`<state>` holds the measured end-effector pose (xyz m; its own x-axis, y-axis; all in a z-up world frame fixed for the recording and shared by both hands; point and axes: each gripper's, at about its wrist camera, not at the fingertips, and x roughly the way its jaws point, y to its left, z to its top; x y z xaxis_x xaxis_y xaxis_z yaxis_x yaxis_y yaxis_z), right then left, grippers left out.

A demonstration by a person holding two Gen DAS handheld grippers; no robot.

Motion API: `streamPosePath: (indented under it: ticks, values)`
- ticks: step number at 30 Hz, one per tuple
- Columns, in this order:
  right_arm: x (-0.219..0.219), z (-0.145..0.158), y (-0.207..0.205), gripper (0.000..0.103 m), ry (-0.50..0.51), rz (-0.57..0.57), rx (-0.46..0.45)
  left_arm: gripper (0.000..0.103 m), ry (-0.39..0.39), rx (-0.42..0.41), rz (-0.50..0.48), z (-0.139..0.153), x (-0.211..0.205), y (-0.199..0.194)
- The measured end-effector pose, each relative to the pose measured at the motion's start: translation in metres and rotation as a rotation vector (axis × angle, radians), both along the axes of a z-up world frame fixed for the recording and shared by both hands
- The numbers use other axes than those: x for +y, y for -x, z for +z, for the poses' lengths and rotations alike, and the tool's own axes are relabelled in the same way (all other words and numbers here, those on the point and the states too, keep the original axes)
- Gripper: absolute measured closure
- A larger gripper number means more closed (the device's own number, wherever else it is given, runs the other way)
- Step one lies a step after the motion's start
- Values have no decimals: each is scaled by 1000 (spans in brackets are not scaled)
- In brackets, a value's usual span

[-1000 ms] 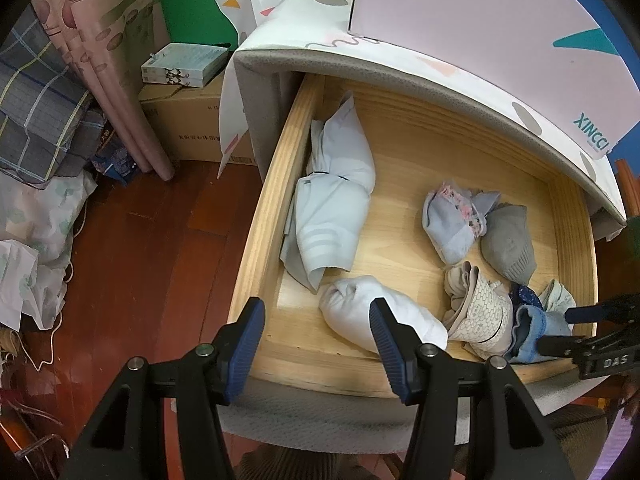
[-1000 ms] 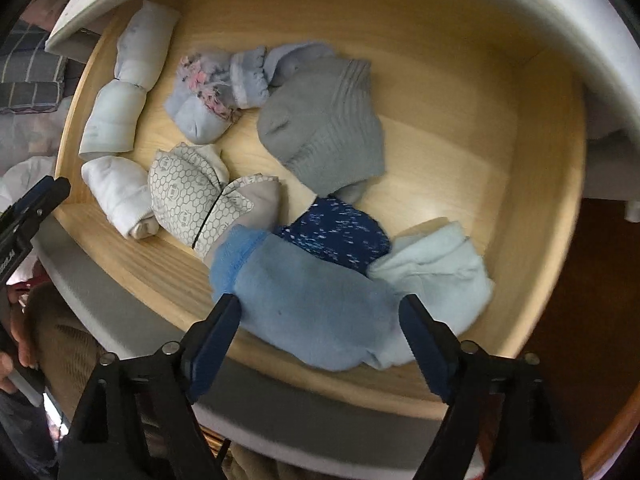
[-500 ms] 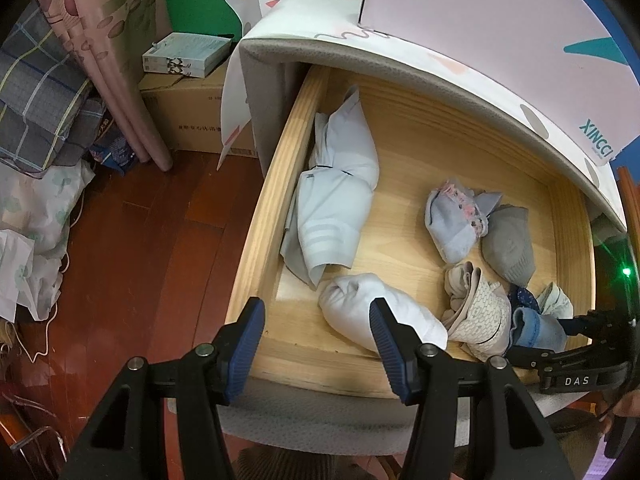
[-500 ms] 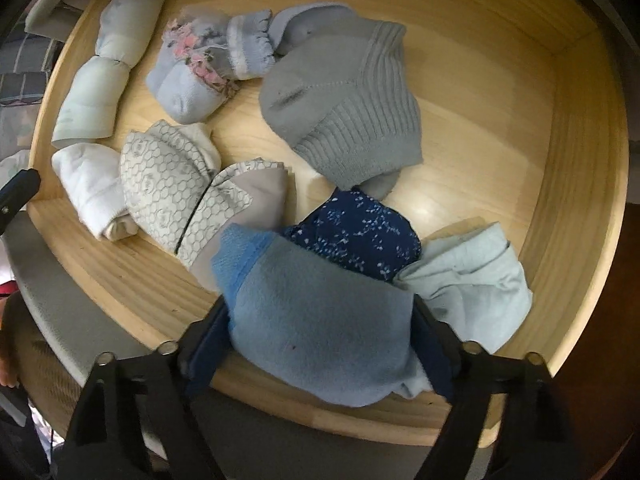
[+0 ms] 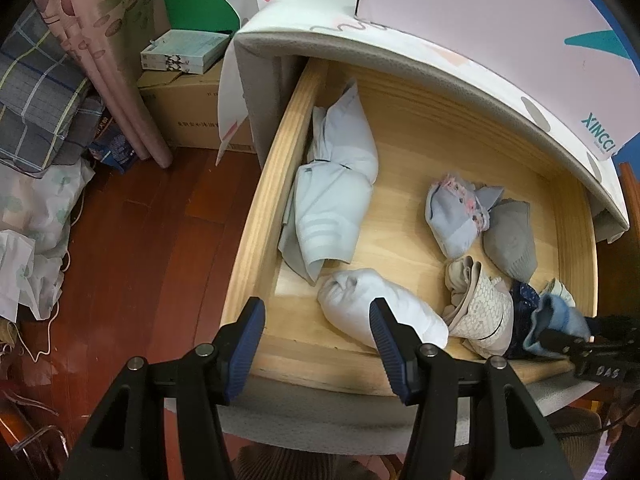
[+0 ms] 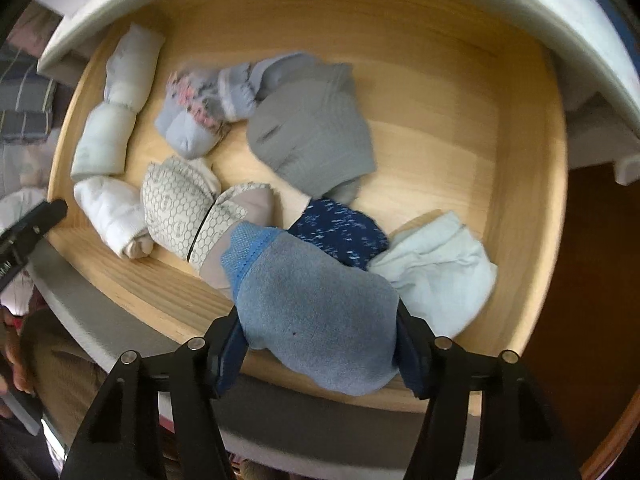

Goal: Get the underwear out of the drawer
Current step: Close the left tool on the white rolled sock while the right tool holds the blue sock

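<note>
The wooden drawer (image 5: pixel 260 216) (image 6: pixel 132 280) stands pulled out, with several rolled garments inside. My right gripper (image 6: pixel 318 332) (image 5: pixel 576 344) points down at the front right corner. Its jaws are closing, and both pads press a blue rolled underwear (image 6: pixel 316 320) (image 5: pixel 556 320), raised slightly above its neighbours. Beside it lie a navy speckled roll (image 6: pixel 340 232), a pale blue one (image 6: pixel 436 276) and a honeycomb-patterned one (image 6: pixel 180 208) (image 5: pixel 484 312). My left gripper (image 5: pixel 316 316) (image 6: pixel 36 220) hangs open over the front left corner, holding nothing, just above a white roll (image 5: pixel 380 312) (image 6: pixel 112 216).
A grey roll (image 6: pixel 316 140), a floral roll (image 6: pixel 196 116) and light blue folded garments (image 5: pixel 332 208) lie further back. A patterned mat (image 5: pixel 480 40) overhangs the drawer's rear. Left of the drawer are wooden floor (image 5: pixel 140 260), a cardboard box (image 5: pixel 188 116), a rolled mat (image 5: pixel 116 80) and bedding (image 5: pixel 36 100).
My right gripper came down around the blue underwear, closed on it and lifted it a little. The left gripper has stayed where it was, open.
</note>
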<state>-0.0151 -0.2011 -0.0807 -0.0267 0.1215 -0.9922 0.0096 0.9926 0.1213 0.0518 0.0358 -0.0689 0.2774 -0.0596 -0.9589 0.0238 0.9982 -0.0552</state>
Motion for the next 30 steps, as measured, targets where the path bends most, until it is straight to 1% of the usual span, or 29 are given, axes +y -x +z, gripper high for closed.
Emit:
streamPosePath:
  ticks: [3,7,9,11,13,16,18,21,22,23,24,25,28,30]
  values:
    - [-18,5,1,43,7,-51,-13,47,7,20,-4,-3,-1,-1]
    - [-34,13,6,43,51,-131,-38,47,11,49,-16,-7,-3,-2]
    - [-46,10,5,43,68,-151,-42,47,-1,57,-28,-8,-6,-2]
    - [-52,6,10,43,45,-175,-30,47,-13,73,-53,-11,-11,-4]
    - [-54,1,16,43,40,-186,-33,47,-21,93,-73,-13,-16,-5]
    - [-57,1,22,43,43,-183,-61,47,-47,95,-87,-13,-22,-9]
    - [-59,-4,23,43,38,-182,-67,47,-48,111,-95,-14,-26,-13]
    - [-63,-7,28,42,11,-208,-72,47,-11,149,-83,-15,-32,-21]
    - [-64,-4,29,42,-1,-213,-71,47,0,160,-78,-15,-35,-24]
    - [-73,6,36,42,-9,-216,-71,47,12,171,-70,-15,-37,-26]
    - [-71,4,27,41,-12,-218,-70,47,26,184,-60,-16,-39,-29]
    - [-72,5,28,41,-14,-216,-71,47,38,198,-49,-18,-41,-32]
    - [-77,0,29,41,-12,-206,-70,47,50,241,-12,-24,-48,-38]
    - [-77,1,29,41,-8,-200,-67,46,56,250,22,-26,-50,-41]
